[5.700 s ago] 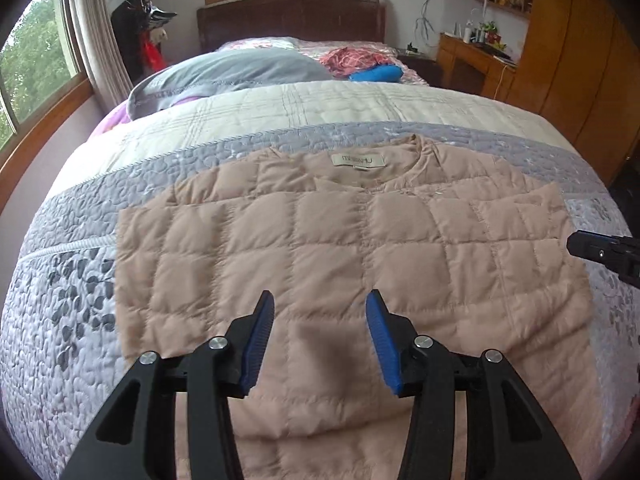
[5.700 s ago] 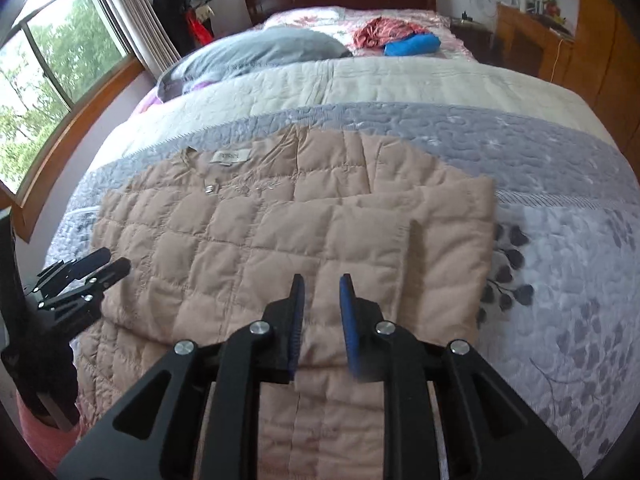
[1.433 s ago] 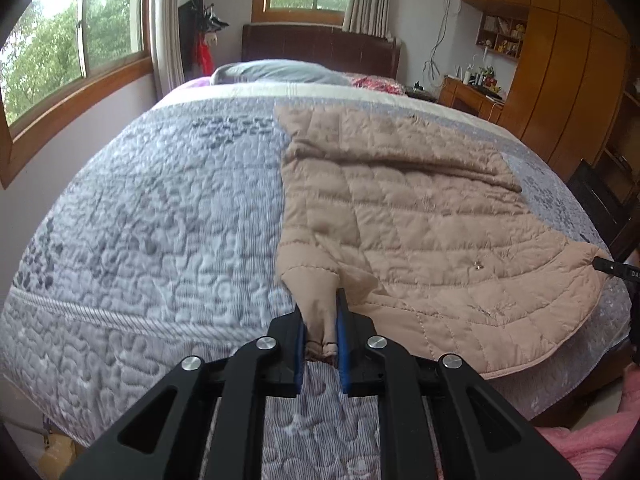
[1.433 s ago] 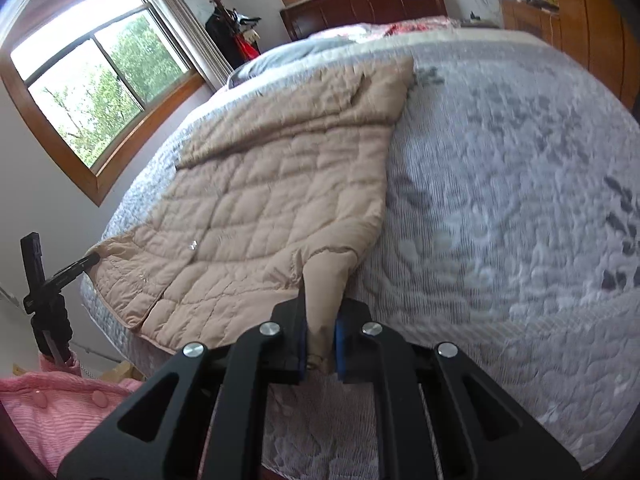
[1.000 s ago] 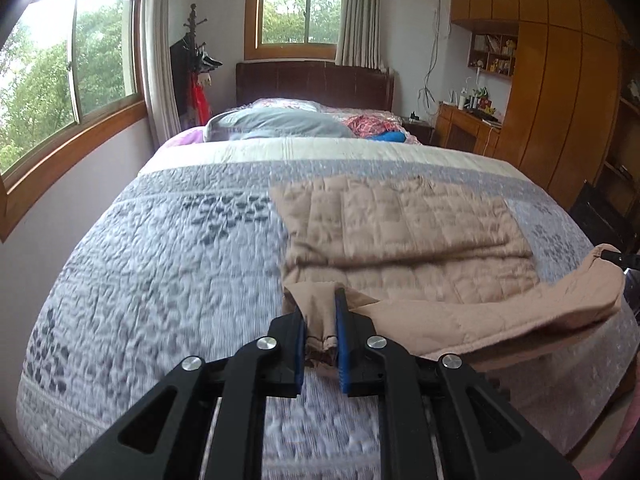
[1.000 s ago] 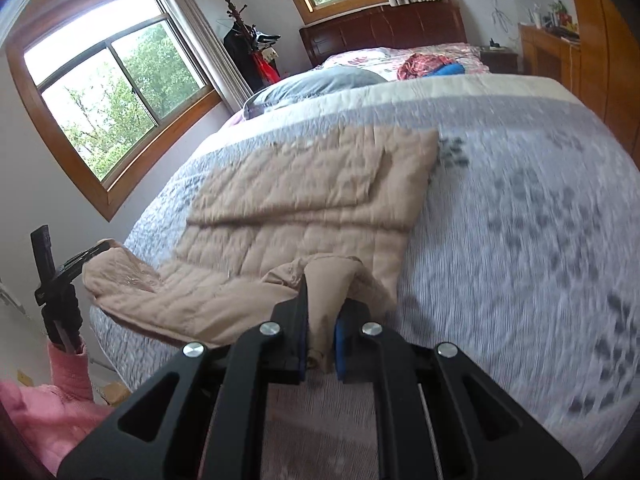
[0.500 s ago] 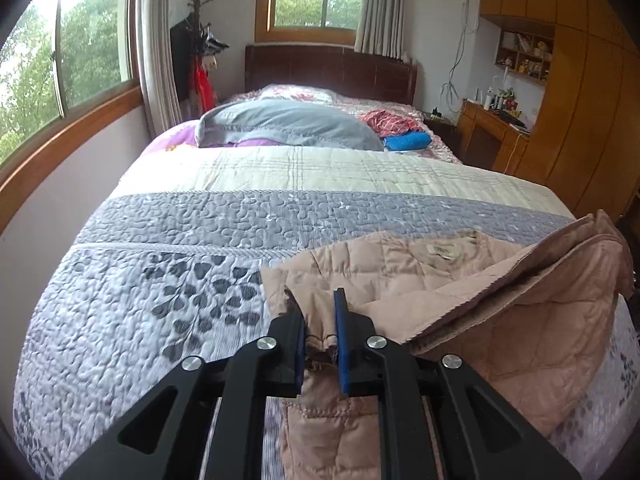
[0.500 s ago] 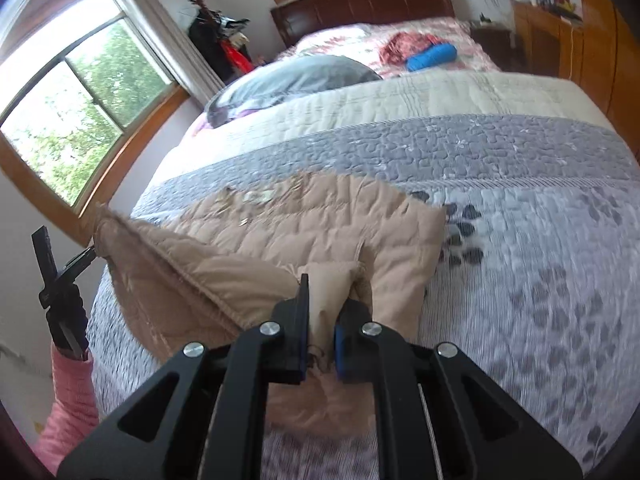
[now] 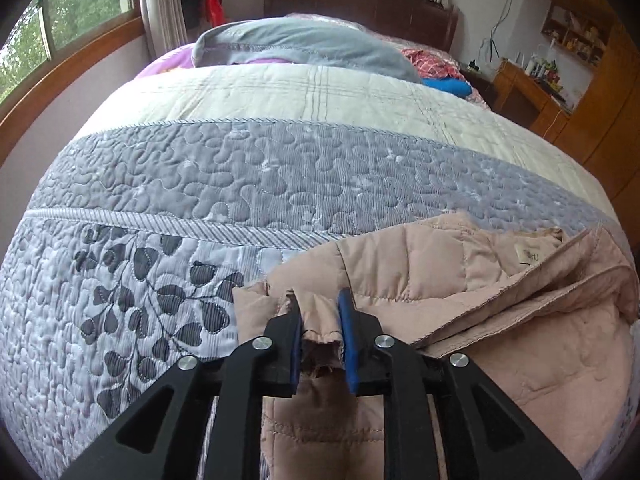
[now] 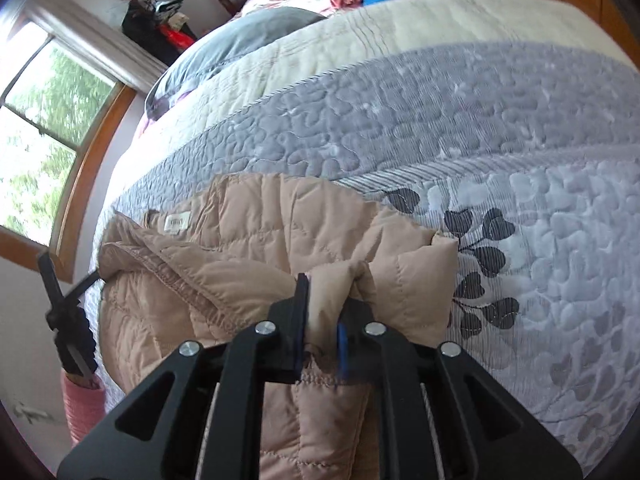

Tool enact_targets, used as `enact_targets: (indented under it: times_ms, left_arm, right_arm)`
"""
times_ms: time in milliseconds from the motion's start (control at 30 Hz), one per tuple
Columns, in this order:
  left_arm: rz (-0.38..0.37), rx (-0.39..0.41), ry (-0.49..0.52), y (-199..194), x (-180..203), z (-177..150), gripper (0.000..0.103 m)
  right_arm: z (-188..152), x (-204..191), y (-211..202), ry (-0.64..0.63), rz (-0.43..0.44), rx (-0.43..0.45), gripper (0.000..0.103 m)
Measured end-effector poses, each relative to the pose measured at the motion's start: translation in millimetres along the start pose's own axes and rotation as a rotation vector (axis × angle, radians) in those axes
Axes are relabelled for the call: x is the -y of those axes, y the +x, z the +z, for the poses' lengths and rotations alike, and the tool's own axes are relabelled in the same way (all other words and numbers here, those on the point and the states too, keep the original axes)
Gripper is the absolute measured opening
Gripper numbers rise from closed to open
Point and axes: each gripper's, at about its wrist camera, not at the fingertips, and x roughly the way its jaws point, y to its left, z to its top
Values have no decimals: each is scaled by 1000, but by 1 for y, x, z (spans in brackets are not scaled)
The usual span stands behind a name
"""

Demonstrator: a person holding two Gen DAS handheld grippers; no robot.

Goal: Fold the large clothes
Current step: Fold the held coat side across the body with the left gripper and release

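The left gripper (image 9: 320,312) has a bunched hem corner of the quilted beige jacket (image 9: 460,280) between its blue pads, and the right gripper (image 10: 322,300) has the opposite corner; both sets of jaws have just been opening a little, yet the cloth sits pinched in each. The jacket lies on the grey quilted bedspread (image 9: 224,176), its hem carried up over the body almost to the collar label (image 10: 176,223), so the lengthwise fold looks nearly laid; release and smoothing remain. Bare bedspread lies ahead toward the grey pillow (image 9: 296,46); the bed's near edge is close behind.
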Motion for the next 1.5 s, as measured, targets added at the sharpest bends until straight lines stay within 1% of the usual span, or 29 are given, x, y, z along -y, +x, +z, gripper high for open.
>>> enact_targets:
  times_ms: [67,100,133,167,233,300,333,367,400,467,533,600,667,700,733,767,800,833,867,900,933,1000,1067,1133,1233,1267,1333,1400,1500]
  left_arm:
    - [-30,-16,-16,-2,-3,3,23]
    - [-51,-21,-27,-4,-5,5,27]
    - [-77,-20,-42,-8,-9,7,33]
    - [-103,-8,-61,-15,-14,8,35]
    - [-111,24,-77,-30,-21,8,47]
    - [-120,52,-83,-45,-29,8,48]
    - [-117,58,-84,-50,-32,7,48]
    - [-107,63,-81,-55,-34,4,48]
    - [-94,68,-67,-61,-37,-2,48]
    - [-76,62,-35,-64,-36,-14,48]
    - [-51,40,6,-63,-33,-34,48]
    - [-63,12,40,-59,-29,-56,48]
    - [-75,0,65,-55,-22,-71,48]
    - [-74,-2,73,-54,-18,-76,48]
    - [-62,1,84,-52,-13,-81,48]
    - [-44,8,90,-51,-10,-84,47]
    - [-33,18,97,-49,-5,-85,33]
    - [-40,17,96,-50,-2,-85,20]
    - [-36,20,91,-51,0,-84,14]
    - [-34,32,87,-53,3,-82,10]
    - [-24,53,85,-56,6,-78,9]
    - [-17,92,70,-65,8,-69,8]
    - [-45,139,30,-76,7,-56,8]
    - [-56,165,17,-78,6,-46,8]
    - [-17,118,14,-56,7,-41,8]
    - [-2,83,16,-42,7,-41,8]
    - [4,34,21,-20,5,-48,10]
    - [17,34,57,-10,8,-56,11]
    - [64,56,113,-6,16,-63,13]
  right_arm:
    - [-1,7,-3,26,37,6,19]
    - [-1,9,-5,37,54,8,20]
    - [-2,10,-9,46,69,9,24]
    - [-4,12,-14,52,93,16,26]
    - [-6,11,-22,48,116,27,32]
    - [-10,10,-31,45,134,40,40]
    - [-10,9,-34,43,134,47,52]
    - [-13,8,-41,38,111,71,72]
    - [-15,6,-47,24,72,102,75]
    - [-20,2,-54,-20,28,135,71]
    - [-30,1,-52,-40,31,117,70]
    - [-44,-3,-43,-63,26,82,67]
    - [-55,-6,-33,-82,14,57,60]
    - [-59,-7,-28,-89,8,49,58]
    - [-62,-8,-24,-96,-5,49,48]
    - [-65,-11,-20,-117,-35,53,36]
    - [-66,-14,-18,-130,-54,55,28]
    - [-67,-14,-17,-132,-56,58,17]
    - [-66,-16,-17,-131,-48,59,13]
    - [-66,-18,-19,-135,-47,68,11]
    - [-64,-22,-24,-150,-54,94,10]
    - [-60,-27,-36,-156,-55,137,9]
    - [-55,-29,-48,-137,-30,171,9]
    - [-45,-30,-54,-124,-20,193,9]
    - [-36,-28,-44,-114,-73,178,9]
    - [-32,-24,-34,-99,-90,158,9]
    - [-29,-15,-18,-68,-105,117,9]
    - [-30,-2,4,-29,-98,68,11]
    - [-33,8,18,0,-69,57,13]
